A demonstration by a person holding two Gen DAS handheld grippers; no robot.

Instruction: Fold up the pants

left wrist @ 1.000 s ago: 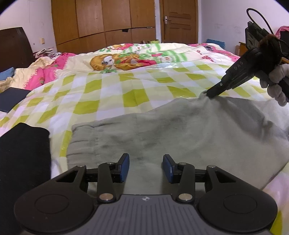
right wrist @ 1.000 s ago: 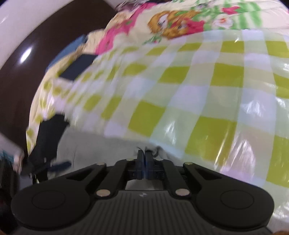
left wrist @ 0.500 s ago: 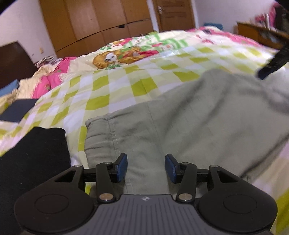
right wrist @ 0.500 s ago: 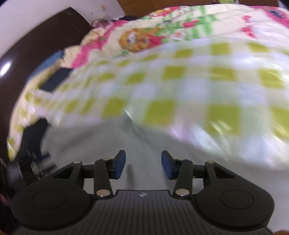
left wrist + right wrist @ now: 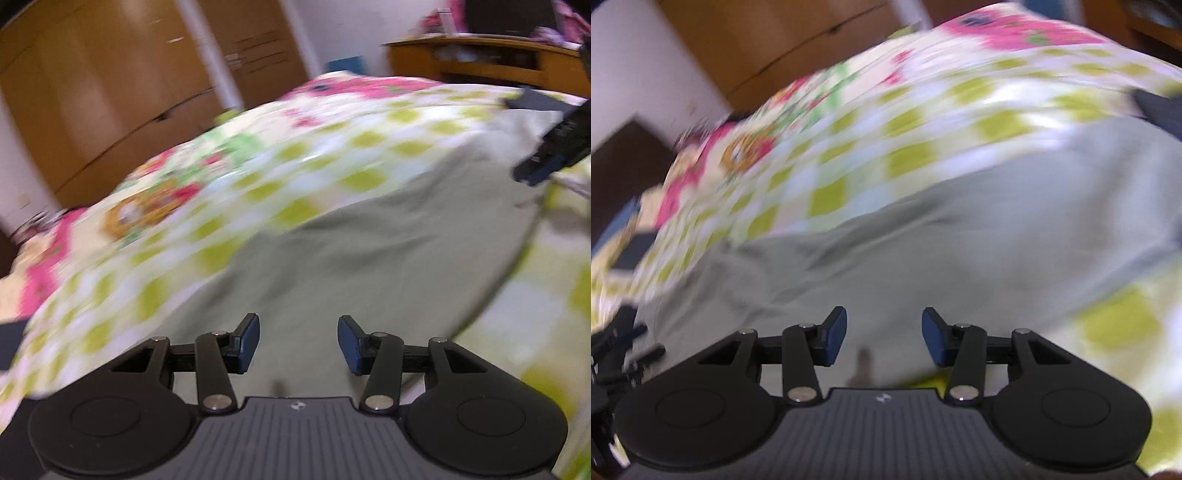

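Observation:
Grey-green pants [image 5: 388, 251] lie spread flat on the checked bedspread [image 5: 295, 155]; the view is blurred by motion. My left gripper [image 5: 298, 332] hovers over the near part of the cloth, open, with nothing between its blue pads. In the right wrist view the same pants [image 5: 960, 251] fill the middle, and my right gripper [image 5: 884, 325] stands open above them, empty. The right gripper [image 5: 543, 166] also shows at the far right edge of the pants. The left gripper [image 5: 624, 350] shows dimly at the left edge.
A wooden wardrobe [image 5: 92, 92] and a wooden shelf unit [image 5: 480, 62] stand beyond the bed. A dark garment [image 5: 535, 99] lies on the bed past the pants. A dark headboard [image 5: 620, 166] is at the left. A black cloth [image 5: 7, 347] lies at the lower left.
My right gripper went from shut at the pants' edge to open and let go. Both grippers swept sideways over the pants and rolled, so both views now tilt.

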